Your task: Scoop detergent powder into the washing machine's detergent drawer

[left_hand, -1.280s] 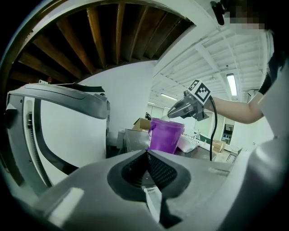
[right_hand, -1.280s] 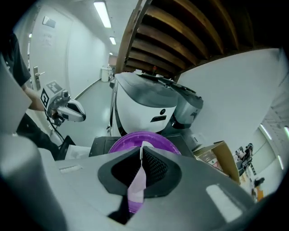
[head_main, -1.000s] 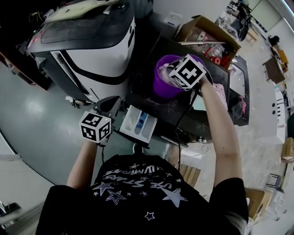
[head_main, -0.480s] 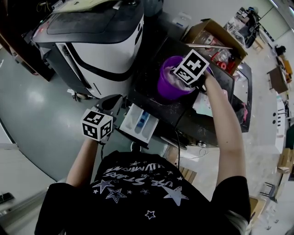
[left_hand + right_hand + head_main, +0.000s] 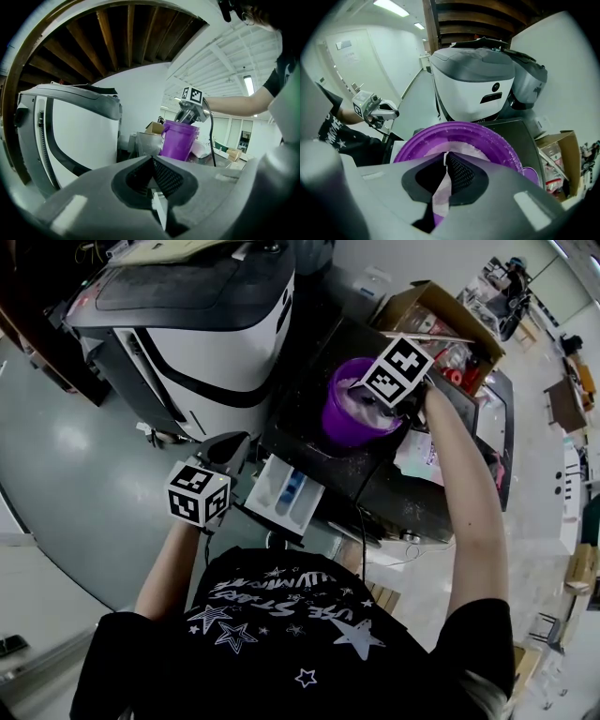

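Left claw [image 5: 151, 160]: pressed together with nothing in it, held just beside the detergent drawer [image 5: 286, 493].
Right claw [image 5: 444, 157]: pinching a thin lilac handle [image 5: 439, 199], low over the purple bucket [image 5: 354, 420].
Purple bucket: stands on the dark worktop [image 5: 314, 451], with white powder [image 5: 465, 149] inside.
Detergent drawer: pulled out at the worktop's front, white with a blue part.
White and grey machine [image 5: 211, 329]: stands beside the worktop.

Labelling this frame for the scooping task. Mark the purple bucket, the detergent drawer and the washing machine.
purple bucket [image 5: 337, 426], head view, on its outer side wall.
detergent drawer [image 5: 272, 488], head view, on the white tray beside its blue insert.
washing machine [image 5: 220, 329], head view, on its white front panel.
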Tool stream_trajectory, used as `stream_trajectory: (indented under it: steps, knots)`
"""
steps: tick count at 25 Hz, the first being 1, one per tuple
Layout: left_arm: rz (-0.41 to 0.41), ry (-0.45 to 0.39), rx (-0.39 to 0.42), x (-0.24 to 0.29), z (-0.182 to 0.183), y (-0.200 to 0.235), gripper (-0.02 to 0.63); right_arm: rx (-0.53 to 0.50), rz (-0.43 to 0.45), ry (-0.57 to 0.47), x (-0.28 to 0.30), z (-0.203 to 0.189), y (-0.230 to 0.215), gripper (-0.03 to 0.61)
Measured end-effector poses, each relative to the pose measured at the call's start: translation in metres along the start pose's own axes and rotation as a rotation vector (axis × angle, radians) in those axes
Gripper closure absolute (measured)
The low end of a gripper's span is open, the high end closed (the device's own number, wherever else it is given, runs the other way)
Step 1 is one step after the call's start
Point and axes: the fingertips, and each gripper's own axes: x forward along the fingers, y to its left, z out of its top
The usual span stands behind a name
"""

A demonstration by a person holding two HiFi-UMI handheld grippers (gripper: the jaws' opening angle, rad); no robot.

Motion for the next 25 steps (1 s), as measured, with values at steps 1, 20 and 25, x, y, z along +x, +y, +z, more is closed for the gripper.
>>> stream_trajectory:
  steps: [1,20,25]
  knots:
    - [-0.002,0.001,0.0,0.0003,0.0002,0.0,0.614,0.012,0.016,0.002,0.0,0.0001,0.0006,0.543]
    - [-0.03,0.025,0.002,0.0001,-0.0075,0.0044,0.614,0.286,0.182,-0.05,-0.0004,-0.0019,-0.0019,0.543]
    - [-0.034,0.028,0.005,-0.0024,-0.0071,0.0073,0.614,0.354,0.201,-0.066,-0.007,-0.0025,-0.0022,0.543]
